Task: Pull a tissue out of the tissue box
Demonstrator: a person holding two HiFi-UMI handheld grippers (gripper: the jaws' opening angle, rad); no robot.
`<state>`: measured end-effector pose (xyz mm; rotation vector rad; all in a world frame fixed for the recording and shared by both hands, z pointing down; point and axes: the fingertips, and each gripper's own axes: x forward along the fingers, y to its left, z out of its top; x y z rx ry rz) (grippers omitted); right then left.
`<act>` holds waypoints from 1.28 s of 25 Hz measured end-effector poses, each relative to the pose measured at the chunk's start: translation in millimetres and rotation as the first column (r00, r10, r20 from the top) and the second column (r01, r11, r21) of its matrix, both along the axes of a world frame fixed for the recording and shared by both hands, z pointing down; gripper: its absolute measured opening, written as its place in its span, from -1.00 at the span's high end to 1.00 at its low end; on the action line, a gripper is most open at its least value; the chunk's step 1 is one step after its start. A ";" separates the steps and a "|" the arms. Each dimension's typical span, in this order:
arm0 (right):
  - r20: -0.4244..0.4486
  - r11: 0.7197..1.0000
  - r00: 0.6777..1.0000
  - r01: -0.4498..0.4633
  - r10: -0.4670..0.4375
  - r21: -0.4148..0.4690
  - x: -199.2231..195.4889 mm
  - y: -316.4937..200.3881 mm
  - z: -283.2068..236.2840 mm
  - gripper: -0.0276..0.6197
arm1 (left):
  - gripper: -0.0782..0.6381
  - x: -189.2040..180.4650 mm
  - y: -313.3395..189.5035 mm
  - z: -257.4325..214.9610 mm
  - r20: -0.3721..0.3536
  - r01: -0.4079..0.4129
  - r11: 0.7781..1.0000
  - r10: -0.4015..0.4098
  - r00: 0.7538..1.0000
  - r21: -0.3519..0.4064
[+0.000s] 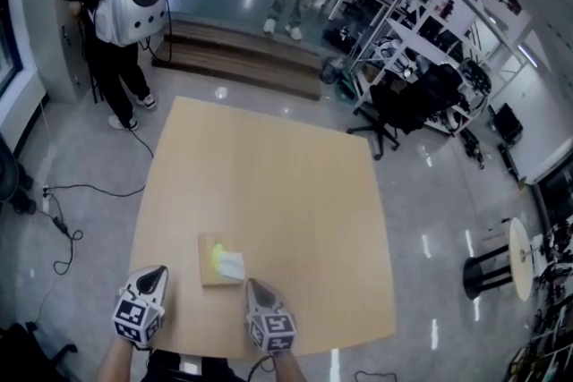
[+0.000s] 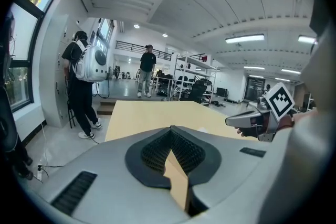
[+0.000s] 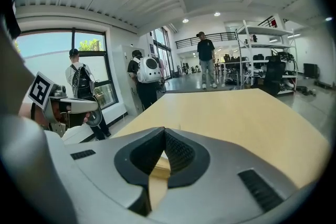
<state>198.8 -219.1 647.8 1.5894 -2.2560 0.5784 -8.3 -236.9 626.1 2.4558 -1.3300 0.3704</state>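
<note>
Busy workshop hall, glossy floor, people standing well beyond the pale wooden counter (image 1: 269, 183). Tissue box (image 1: 211, 257) lies flat near the counter's near edge, with a white tissue (image 1: 232, 265) poking from its top.

- Left gripper (image 1: 154, 271): jaws closed, empty, left of the box.
- Right gripper (image 1: 254, 284): jaws closed, empty, just beside the tissue.

Risks, as I judge them: closed jaws would shove the tissue back in. The unpinned box looks light and may lift or slide off the edge.

tissue box (image 1: 209, 269) on wooden table (image 1: 286, 183), tissue (image 1: 233, 265) perhaps protruding
</note>
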 end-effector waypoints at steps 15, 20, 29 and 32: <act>0.042 0.997 0.998 -0.042 0.045 -0.065 8.6 -14.5 48.5 0.88 | 0.76 -7.0 11.9 28.4 0.016 0.008 0.998 -0.008 1.000 -0.055; 0.052 0.997 0.998 -0.033 0.036 -0.064 7.0 -23.0 52.4 0.79 | 0.76 -9.2 13.3 29.9 0.017 0.009 0.998 -0.008 1.000 -0.059; 0.089 0.994 0.996 0.006 0.003 -0.106 0.0 -34.3 70.8 0.43 | 0.76 -13.8 19.0 33.4 0.026 0.026 0.997 -0.024 0.999 -0.074; 0.091 0.993 0.996 0.009 0.002 -0.116 -2.3 -36.7 77.5 0.43 | 0.76 -17.7 20.0 34.8 0.029 0.034 0.997 -0.032 0.999 -0.072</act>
